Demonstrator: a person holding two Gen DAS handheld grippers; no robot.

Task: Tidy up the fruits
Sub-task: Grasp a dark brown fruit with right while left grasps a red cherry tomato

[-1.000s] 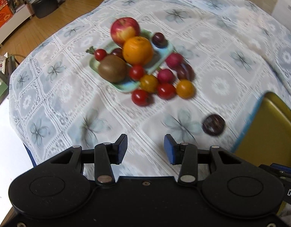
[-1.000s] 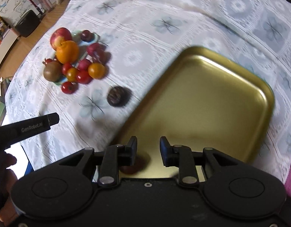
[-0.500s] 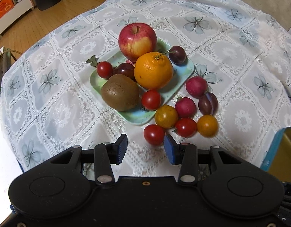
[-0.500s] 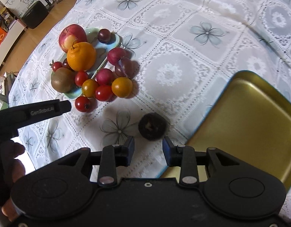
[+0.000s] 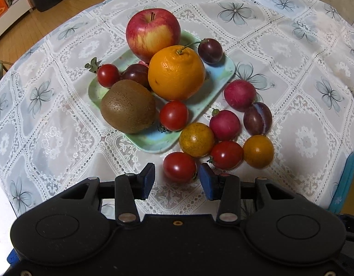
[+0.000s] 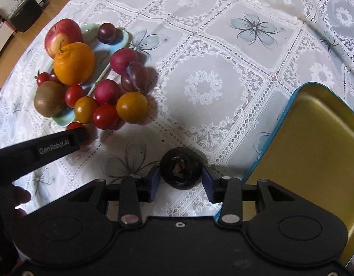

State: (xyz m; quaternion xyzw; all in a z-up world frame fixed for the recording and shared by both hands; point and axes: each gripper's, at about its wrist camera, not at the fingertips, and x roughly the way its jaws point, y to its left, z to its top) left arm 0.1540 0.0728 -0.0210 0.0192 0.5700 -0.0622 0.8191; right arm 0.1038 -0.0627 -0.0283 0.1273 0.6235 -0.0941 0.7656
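On the tabletop point(image 6: 223, 46), the spread left tongs point(image 5: 177, 181) flank a red cherry tomato point(image 5: 179, 167), while the right tongs point(image 6: 180, 184), just opening, straddle a dark round fruit point(image 6: 181, 168).

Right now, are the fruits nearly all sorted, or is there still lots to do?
Lots to do. The gold tray shows no fruit yet. The right gripper, its jaws just opening, straddles the dark fruit without pinching it. The left gripper is open around a red tomato. The apple, orange, kiwi and small fruits wait by the green plate.
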